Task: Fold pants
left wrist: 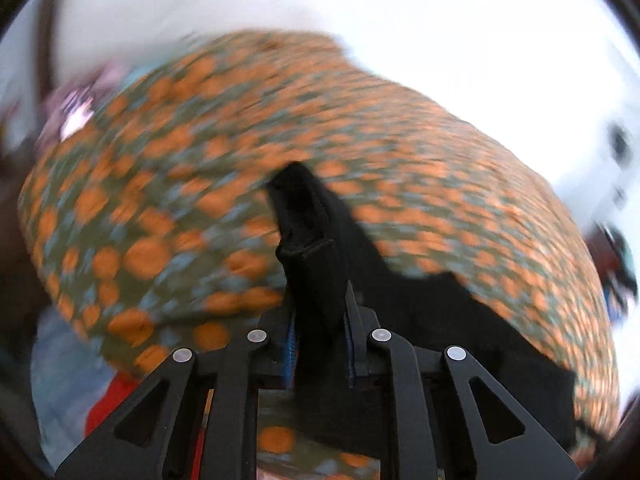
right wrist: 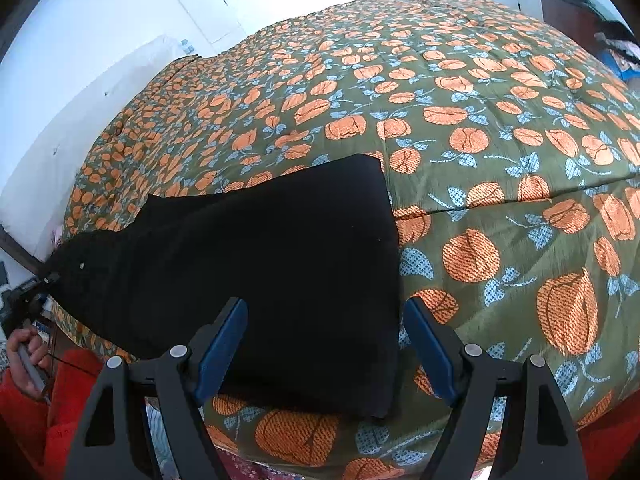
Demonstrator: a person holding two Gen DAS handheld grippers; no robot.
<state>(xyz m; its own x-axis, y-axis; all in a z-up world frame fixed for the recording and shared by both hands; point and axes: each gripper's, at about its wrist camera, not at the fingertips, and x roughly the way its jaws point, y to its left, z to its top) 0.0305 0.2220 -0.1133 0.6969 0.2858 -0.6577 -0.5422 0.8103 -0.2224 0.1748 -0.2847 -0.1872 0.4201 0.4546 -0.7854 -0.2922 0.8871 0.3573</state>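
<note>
Through the left wrist camera I get a badly smeared picture: the olive-green quilted bedspread printed with orange pumpkins and pale blue leaves point(left wrist: 168, 208) is streaked by motion blur, and the pinkish clutter at its far left edge is too blurred for me to name. What I can read is close in. My left gripper point(left wrist: 320, 320) has its two black fingers drawn together on a folded band of the black fabric pants point(left wrist: 316, 268), which rises between the blue pads and hides most of them. More of the black cloth spreads away to the right, down onto the bedspread, its lower part cut off by the gripper body. A patch of red cloth point(left wrist: 108, 404) shows low on the left, partly behind the linkage.

The right wrist camera is sharp. One pair of pants point(right wrist: 256, 276) lies on the bedspread point(right wrist: 500, 168), flat at the right end; the left end is lifted toward the bed's edge, where the other gripper point(right wrist: 44, 280) holds it, mostly cut off by the lens rim. A hand point(right wrist: 24, 356) with a red sleeve point(right wrist: 60, 412) grips that tool's handle. My right gripper point(right wrist: 326, 344) stands spread wide, its two blue-padded fingers point(right wrist: 222, 344) either side of the pants' near right corner, clasping nothing. White wall point(right wrist: 120, 20) sits behind the bed; dark furniture top right is hard to make out.
</note>
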